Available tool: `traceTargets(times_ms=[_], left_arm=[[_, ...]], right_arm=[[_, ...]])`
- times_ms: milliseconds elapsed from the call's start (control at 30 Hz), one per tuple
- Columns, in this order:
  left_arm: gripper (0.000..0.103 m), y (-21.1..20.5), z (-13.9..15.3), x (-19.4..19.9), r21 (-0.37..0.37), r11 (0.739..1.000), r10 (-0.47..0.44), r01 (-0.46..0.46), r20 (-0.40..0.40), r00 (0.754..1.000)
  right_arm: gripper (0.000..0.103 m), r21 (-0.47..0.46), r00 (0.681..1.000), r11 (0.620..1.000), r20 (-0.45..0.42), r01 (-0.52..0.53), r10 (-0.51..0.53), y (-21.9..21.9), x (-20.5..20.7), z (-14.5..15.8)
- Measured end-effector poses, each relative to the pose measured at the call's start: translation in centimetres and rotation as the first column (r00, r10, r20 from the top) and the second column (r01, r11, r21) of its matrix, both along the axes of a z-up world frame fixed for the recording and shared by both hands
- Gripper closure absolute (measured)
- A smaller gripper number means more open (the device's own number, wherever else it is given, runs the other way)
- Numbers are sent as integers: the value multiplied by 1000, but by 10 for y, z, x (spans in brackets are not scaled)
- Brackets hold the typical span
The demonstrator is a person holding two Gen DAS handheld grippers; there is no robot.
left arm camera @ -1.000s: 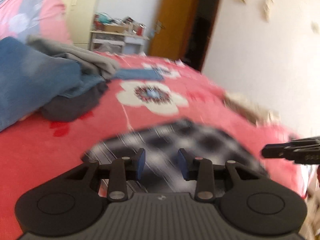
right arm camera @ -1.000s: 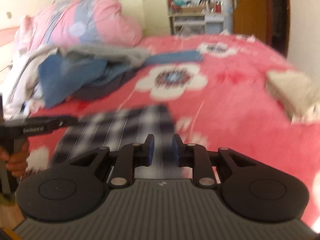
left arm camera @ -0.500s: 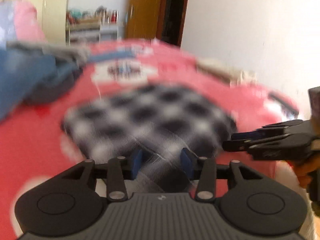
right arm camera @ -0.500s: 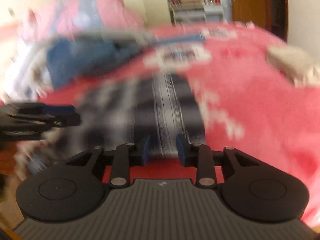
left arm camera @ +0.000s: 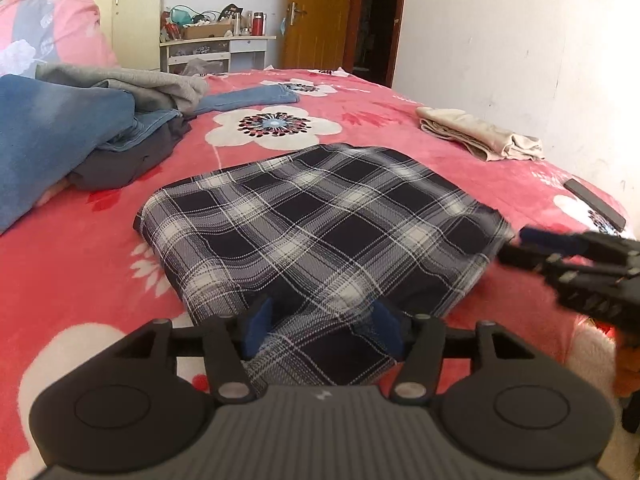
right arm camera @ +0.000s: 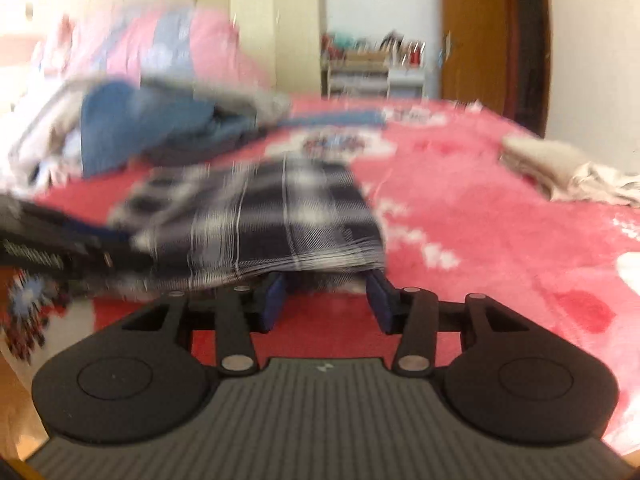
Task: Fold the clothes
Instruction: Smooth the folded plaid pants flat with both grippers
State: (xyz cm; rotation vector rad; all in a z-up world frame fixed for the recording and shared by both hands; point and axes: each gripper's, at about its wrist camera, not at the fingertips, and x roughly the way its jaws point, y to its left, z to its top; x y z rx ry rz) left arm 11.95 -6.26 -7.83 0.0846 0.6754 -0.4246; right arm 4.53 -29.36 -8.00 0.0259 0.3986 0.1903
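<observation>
Where the red floral bed (left arm camera: 400, 120) runs toward its near edge, a folded plaid shirt (left arm camera: 320, 220) lies flat, its nearest corner draped between the spread fingers of the left gripper (left arm camera: 322, 330). That claw stands wide, its blue pads either side of the cloth and not pinching it. The right gripper (right arm camera: 326, 300) is wide too, its pads at the shirt's near edge; that view is blurred, so contact cannot be told. In the left view the right gripper reaches in from the right, its tip just beside the shirt's right corner.

Toward the bed's left side sits a pile of clothes (left arm camera: 80, 132): blue denim, a grey garment on top, a dark one beneath. A folded beige cloth (left arm camera: 480, 136) lies near the right edge, well apart from the shirt, and a dark flat phone-like slab (left arm camera: 596, 204) rests nearer the right corner. A pink quilt (left arm camera: 48, 32) is heaped at the far left.
</observation>
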Motion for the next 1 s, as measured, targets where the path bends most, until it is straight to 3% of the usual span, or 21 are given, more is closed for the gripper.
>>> traceTargets(times_ms=[100,300,367,433,467,600,733,1000], left_arm=[[41,-3,0,1,8,1000,8,-8,-5,1000],[40,-8,2,0,16,999,33,-33,-16,999],[40,-8,2,0,11,999,39,-39,-23,999],[40,-9,2,0,12,999,43,-43,-27,999],[39,-9,1,0,14,999,45,-45,-28,999],[38,-13,1,0,27,998,52,-52,-23,998],[38,-14,1,-1,30,998,55,-55,-24,998],[38,-15,2,-2,32,998,61,-60,-27,998]], right_arm=[[60,21,998,1000,60,-19,18,-2,-5,13],[59,-40,979,994,172,-104,110,11,20,33],[57,-79,979,987,139,-137,147,17,34,22],[56,-124,982,974,-28,-189,187,29,56,3],[51,-146,981,971,-54,-191,185,33,60,2],[37,-176,984,968,-56,-177,169,36,63,3],[1,-123,987,981,-79,-148,139,23,65,2],[1,-79,985,985,-101,-152,143,23,69,-2]])
